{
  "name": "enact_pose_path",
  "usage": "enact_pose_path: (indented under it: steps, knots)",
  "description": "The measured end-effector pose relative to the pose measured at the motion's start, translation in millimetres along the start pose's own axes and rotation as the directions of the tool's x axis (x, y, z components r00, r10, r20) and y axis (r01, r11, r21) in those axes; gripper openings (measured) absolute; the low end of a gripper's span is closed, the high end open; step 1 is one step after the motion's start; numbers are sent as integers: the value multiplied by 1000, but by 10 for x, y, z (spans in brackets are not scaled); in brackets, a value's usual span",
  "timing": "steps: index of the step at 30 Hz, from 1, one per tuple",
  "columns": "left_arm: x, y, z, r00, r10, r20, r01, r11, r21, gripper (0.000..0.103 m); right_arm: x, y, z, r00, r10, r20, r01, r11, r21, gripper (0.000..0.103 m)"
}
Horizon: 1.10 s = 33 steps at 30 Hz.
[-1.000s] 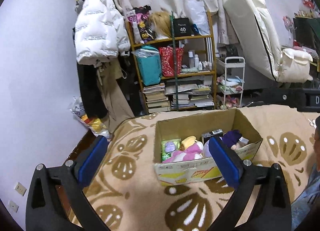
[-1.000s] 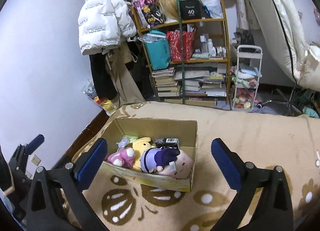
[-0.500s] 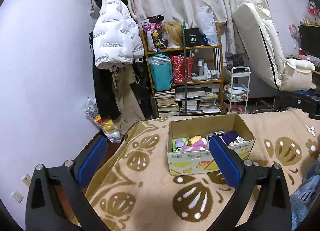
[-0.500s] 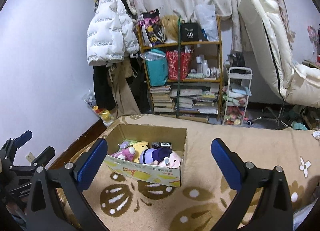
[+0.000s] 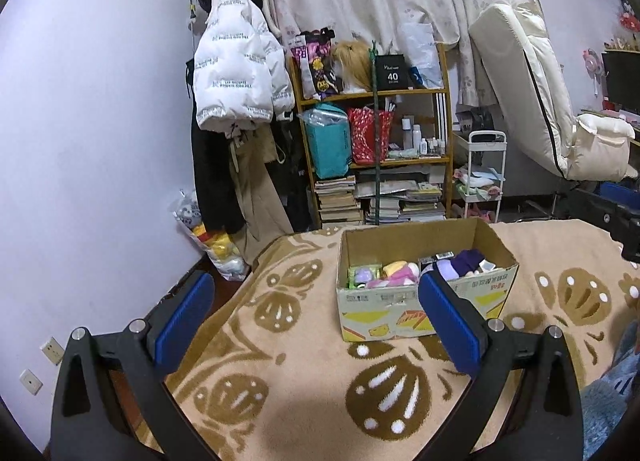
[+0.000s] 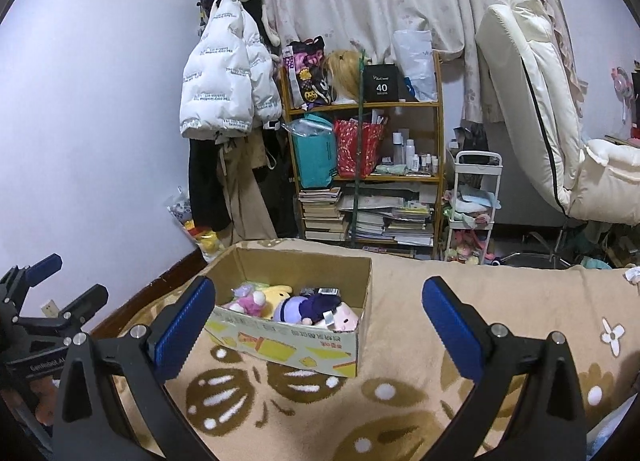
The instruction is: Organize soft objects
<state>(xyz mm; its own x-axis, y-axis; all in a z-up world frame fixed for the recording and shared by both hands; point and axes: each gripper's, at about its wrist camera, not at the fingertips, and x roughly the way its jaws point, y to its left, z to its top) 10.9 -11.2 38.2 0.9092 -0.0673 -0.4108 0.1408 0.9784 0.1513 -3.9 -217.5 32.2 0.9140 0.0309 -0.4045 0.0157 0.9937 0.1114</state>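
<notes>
Beige blanket (image 5: pixel 304 361); toy box (image 5: pixel 420 301) beyond spread, empty tongs (image 5: pixel 316 309).

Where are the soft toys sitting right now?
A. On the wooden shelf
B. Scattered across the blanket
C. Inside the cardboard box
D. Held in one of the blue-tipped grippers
C: the plush toys lie together inside the open cardboard box on the blanket, and both the left gripper and right gripper are open and empty.

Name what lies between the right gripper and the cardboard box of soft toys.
Only bare blanket, tan with a brown print, lies between the right gripper and the cardboard box. The right wrist view shows it; the jaws stand open and empty.
</notes>
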Motion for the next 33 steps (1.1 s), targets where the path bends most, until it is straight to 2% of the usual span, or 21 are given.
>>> enact_pose_path:
  steps: [8, 17, 33]
  knots:
    - [137, 25, -95, 1000, 11, -15, -11, 1000, 8, 101, 176, 2, -91, 999, -20, -26, 19, 999, -33, 103]
    - [246, -59, -188, 999, 17, -30, -15, 998, 61, 101, 273, -8, -120, 999, -24, -42, 22, 999, -41, 103]
    - [257, -107, -258, 1000, 3, -23, -2, 999, 49, 101, 327, -45, -180, 998, -31, -54, 29, 999, -39, 103]
